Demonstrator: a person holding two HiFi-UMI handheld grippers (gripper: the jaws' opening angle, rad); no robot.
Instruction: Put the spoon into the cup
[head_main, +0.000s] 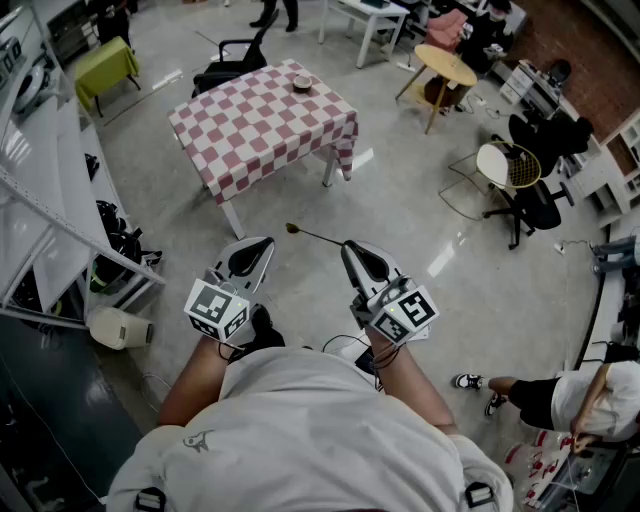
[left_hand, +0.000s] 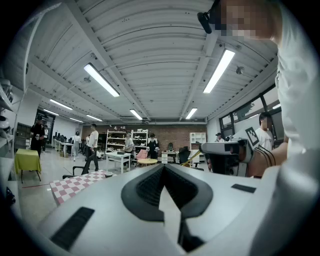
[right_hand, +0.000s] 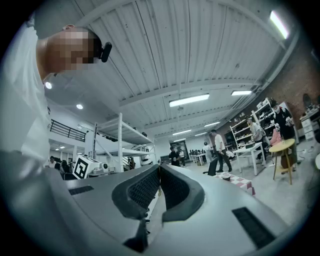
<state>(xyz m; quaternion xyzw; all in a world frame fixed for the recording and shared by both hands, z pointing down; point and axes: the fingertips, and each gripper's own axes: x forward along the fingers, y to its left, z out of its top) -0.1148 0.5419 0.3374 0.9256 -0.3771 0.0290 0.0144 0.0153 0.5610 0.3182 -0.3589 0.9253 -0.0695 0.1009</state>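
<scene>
Head view looks steeply down on a person in a white shirt holding both grippers out over a grey floor, side by side. The right gripper is clenched on a slim long-handled spoon, pinched by the end of its handle. The shaft sticks out toward the left gripper and the small dark bowl hangs in the air just ahead of that gripper's tip. In the right gripper view the two dark ribbed pads are pressed together, with only a thin sliver between their tips. The left gripper view shows its jaws clamped tip to tip with nothing between them.

A small round cup stands near the far edge of a square table covered in a red-and-white checkered cloth. Table and cup lie well ahead of both grippers, well apart from the spoon.
</scene>
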